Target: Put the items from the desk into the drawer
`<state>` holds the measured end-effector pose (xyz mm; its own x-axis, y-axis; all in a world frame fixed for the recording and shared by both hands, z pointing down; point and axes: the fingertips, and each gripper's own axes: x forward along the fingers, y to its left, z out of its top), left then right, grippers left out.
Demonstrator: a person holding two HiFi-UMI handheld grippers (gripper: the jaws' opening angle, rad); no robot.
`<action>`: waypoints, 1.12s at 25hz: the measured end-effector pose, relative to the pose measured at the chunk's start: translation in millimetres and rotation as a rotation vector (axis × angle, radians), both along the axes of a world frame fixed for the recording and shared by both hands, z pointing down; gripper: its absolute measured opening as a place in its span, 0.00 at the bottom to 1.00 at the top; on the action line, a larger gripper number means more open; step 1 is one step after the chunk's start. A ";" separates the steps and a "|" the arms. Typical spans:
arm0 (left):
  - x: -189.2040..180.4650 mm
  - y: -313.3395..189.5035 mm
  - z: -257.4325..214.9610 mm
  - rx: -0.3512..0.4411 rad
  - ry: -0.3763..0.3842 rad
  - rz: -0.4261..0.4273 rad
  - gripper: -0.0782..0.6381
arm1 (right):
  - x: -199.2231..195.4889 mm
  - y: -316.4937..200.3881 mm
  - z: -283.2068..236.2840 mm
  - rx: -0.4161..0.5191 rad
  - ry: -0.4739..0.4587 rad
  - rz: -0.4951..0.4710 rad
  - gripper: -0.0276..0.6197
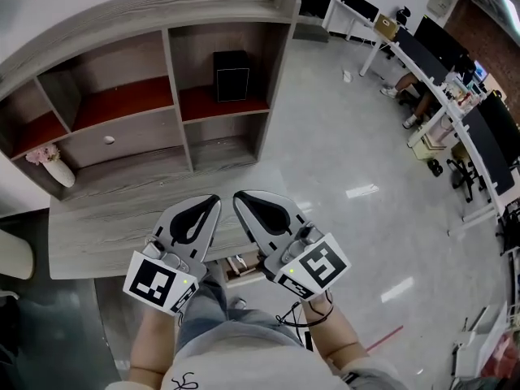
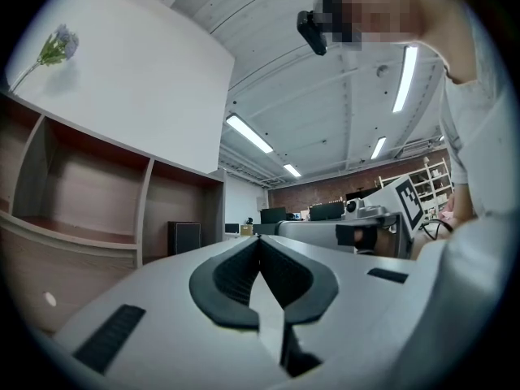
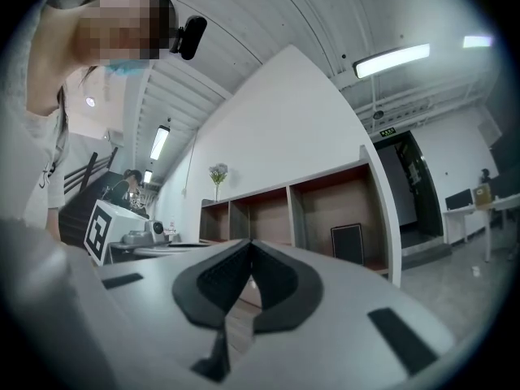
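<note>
Jaws pressed together and holding nothing, left gripper [image 1: 213, 201] and right gripper [image 1: 240, 196] sit side by side over the near edge of the desk [image 1: 97, 238]. The drawer [image 1: 242, 269] peeks out below them, partly hidden.

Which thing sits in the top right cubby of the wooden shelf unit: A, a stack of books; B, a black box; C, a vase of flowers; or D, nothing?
B: the head view shows a black box standing upright inside that cubby.
</note>
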<state>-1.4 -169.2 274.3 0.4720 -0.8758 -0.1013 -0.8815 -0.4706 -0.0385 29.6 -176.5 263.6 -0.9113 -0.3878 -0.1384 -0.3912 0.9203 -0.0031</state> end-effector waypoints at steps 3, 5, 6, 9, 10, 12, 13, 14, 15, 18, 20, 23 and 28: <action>-1.6 -16.9 -3.2 0.006 0.001 0.021 0.12 | -2.1 -14.1 -2.4 0.000 -0.001 0.023 0.05; -2.7 -28.1 -6.1 0.014 -0.005 0.034 0.12 | -4.2 -24.8 -3.8 0.001 0.001 0.037 0.05; -3.8 -33.6 -7.3 0.017 -0.006 0.041 0.12 | -5.8 -30.4 -4.3 0.000 0.002 0.044 0.06; -12.2 -50.8 -9.9 0.020 -0.006 0.058 0.12 | -14.3 -47.6 -6.2 0.000 0.001 0.061 0.05; -16.5 -57.0 -10.4 0.019 -0.007 0.061 0.12 | -18.1 -53.6 -6.7 0.000 0.001 0.066 0.05; -24.5 -69.5 -10.8 0.017 -0.011 0.066 0.12 | -25.8 -66.0 -7.3 -0.001 0.001 0.075 0.05; -28.0 -75.4 -11.1 0.015 -0.014 0.070 0.12 | -29.6 -72.1 -7.5 -0.002 0.001 0.079 0.05; -31.3 -81.1 -11.4 0.015 -0.017 0.075 0.12 | -33.4 -77.8 -7.7 -0.002 0.001 0.082 0.06; -34.5 -86.4 -11.9 0.015 -0.020 0.080 0.12 | -37.1 -83.3 -8.0 -0.002 0.001 0.086 0.06; -44.1 -101.0 -12.9 0.011 -0.024 0.093 0.12 | -47.6 -99.1 -9.2 -0.004 0.002 0.098 0.06; -50.6 -110.2 -12.3 0.007 -0.026 0.102 0.12 | -54.6 -109.5 -9.2 -0.006 0.006 0.105 0.06; -60.7 -123.4 -9.6 -0.001 -0.023 0.114 0.12 | -65.1 -125.3 -7.3 -0.006 0.020 0.116 0.06; -73.2 -140.1 -5.6 -0.013 -0.019 0.142 0.12 | -80.5 -153.8 -5.2 -0.011 0.055 0.144 0.06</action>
<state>-74.6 -309.3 268.7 0.5930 -0.8012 -0.0803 -0.8051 -0.5912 -0.0478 -50.9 -330.2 258.4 -0.8521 -0.5164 -0.0846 -0.5192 0.8546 0.0127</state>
